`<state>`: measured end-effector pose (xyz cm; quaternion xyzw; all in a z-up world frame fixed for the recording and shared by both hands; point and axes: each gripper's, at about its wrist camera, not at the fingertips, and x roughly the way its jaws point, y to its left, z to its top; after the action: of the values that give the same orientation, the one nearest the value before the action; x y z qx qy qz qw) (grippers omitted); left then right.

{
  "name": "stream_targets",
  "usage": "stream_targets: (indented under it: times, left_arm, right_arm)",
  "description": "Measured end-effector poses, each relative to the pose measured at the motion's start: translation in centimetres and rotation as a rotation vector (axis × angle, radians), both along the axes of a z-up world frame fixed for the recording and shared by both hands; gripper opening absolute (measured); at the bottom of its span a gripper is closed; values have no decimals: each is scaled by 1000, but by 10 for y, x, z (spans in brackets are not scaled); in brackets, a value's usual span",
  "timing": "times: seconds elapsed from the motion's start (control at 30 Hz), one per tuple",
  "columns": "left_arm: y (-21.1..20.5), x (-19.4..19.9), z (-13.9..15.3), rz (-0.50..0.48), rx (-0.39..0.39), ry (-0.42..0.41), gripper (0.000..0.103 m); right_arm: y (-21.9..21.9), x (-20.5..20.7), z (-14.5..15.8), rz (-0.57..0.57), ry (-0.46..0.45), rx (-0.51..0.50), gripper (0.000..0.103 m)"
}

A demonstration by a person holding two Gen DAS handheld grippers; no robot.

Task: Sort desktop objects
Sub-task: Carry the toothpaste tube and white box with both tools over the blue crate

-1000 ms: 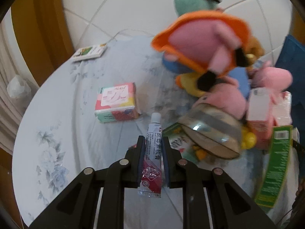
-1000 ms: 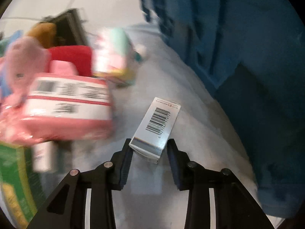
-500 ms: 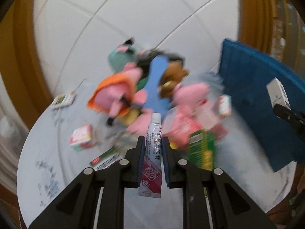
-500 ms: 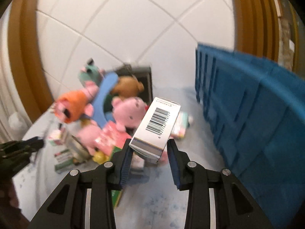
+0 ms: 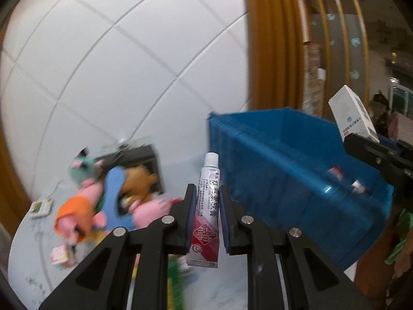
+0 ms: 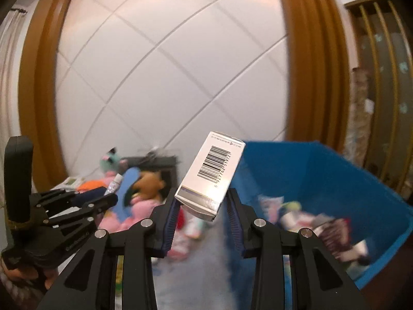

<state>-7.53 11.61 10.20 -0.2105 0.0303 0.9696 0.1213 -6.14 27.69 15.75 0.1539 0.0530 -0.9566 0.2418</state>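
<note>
So both hands are loaded here. The left gripper (image 5: 205, 222) has its jaws pinched tight on an ointment tube (image 5: 207, 209), white cap pointing forward and away, the tube's long axis running straight out along the fingers. The right gripper (image 6: 201, 223) has its jaws part-closed around a small white carton (image 6: 211, 178) with a barcode on top, held by its lower end and leaning forward and to the right. Both are carried up off the table (image 6: 196, 271), aimed a bit downward. What matters for the drop: the blue bin (image 6: 322, 170) sits ahead and to the right of both, and its open top looks closer to the right hand, with the carton's top corner nearly over the bin's near-left rim; the tube sits just left of the bin's outer wall in the left wrist view. Blurry stuff already lies inside the bin. Further back on the table is the pile of plush toys (image 5: 108, 196), then the tiled wall (image 6: 167, 64).
</note>
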Motion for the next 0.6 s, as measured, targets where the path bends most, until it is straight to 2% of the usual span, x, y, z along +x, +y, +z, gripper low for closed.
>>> stream_targets:
  times: [0.13, 0.27, 0.37, 0.47, 0.6]
  left_arm:
    - [56, -9, 18, -64, -6, 5, 17]
    - [118, -24, 25, -112, -39, -35, 17]
    - [159, -31, 27, -159, -64, -112, 17]
    - [204, -47, 25, -223, -122, -218, 17]
    - [242, -64, 19, -237, -169, -319, 17]
  right_arm:
    - [41, -18, 13, -76, 32, 9, 36]
    - [80, -45, 15, -119, 11, 44, 36]
    - [107, -68, 9, -129, -30, 86, 36]
    - [130, -97, -3, -116, -105, 139, 36]
    - [153, -130, -19, -79, -174, 231, 36]
